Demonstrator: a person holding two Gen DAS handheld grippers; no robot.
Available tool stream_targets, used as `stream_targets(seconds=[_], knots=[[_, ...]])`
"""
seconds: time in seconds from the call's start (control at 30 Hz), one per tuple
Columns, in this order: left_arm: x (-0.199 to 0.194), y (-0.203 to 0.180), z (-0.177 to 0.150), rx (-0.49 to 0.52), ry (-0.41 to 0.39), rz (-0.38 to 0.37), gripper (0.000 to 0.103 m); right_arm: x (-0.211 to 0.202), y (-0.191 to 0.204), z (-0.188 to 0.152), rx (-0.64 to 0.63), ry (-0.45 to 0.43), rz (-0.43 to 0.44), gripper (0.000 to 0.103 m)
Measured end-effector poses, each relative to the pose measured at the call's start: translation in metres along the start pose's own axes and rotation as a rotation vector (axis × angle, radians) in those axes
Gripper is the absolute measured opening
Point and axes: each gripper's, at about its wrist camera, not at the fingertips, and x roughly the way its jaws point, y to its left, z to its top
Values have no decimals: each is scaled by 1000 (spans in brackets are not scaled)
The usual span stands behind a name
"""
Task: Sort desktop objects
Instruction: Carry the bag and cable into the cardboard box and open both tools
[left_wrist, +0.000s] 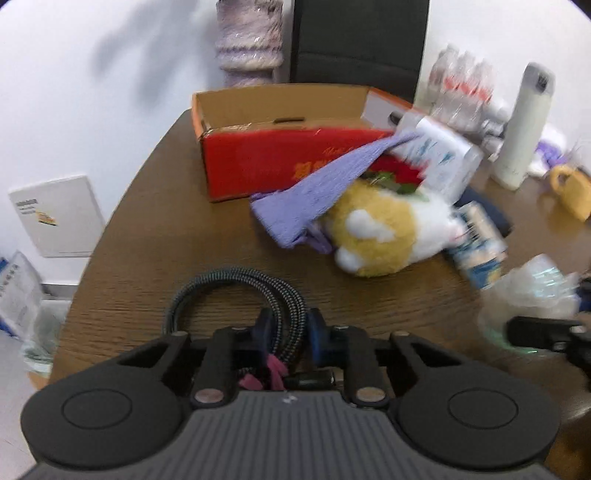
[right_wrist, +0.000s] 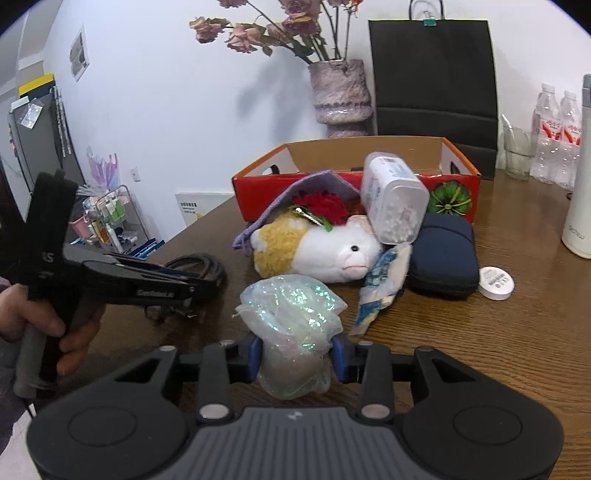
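Even, bright indoor light fills both views, cool on the white wall (right_wrist: 177, 110). The left wrist view is smeared by motion blur — worst at upper right — while the right wrist view stays sharp. Fisheye bending curves the bench (left_wrist: 155, 229) edge; corners go dark. Flower shadows fall soft on the wall.

On my bench I count one red box (right_wrist: 354, 192), one plush toy (right_wrist: 325, 251), one coiled cable (left_wrist: 236, 295), one iridescent bag (right_wrist: 291, 321), one navy pouch (right_wrist: 443, 251), one clear jar (right_wrist: 391, 195) and one tape roll (right_wrist: 496, 282).
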Motion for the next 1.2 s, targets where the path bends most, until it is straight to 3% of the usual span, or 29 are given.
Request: stream_targets(seconds=[0.13, 0.33, 0.47, 0.53, 0.67, 0.73, 0.9, 1.03, 1.2], knots=[[-31, -3, 4, -46, -108, -56, 18, -4, -4, 3, 13, -25, -12, 36], [-74, 4, 32, -152, -245, -123, 17, -21, -2, 29, -19, -152, 0, 35], [-83, 10, 82, -180, -341, -164, 17, -31, -13, 69, -41, -239, -4, 35], [-73, 11, 116, -187, -356, -148, 17, -29, -21, 100, -68, -280, -19, 35], [-25, 12, 181, -188, -296, -160, 18, -3, -48, 167, -88, -300, -49, 35], [5, 15, 207, -198, -270, -126, 18, 20, -64, 202, -84, -273, -51, 35], [95, 24, 250, -192, -126, -45, 18, 107, -103, 267, -76, -112, -90, 35], [164, 22, 258, -105, -13, 41, 18, 175, -128, 286, -86, 29, -163, 35], [218, 21, 257, -6, 57, 152, 19, 257, -153, 282, -82, 196, -221, 35]])
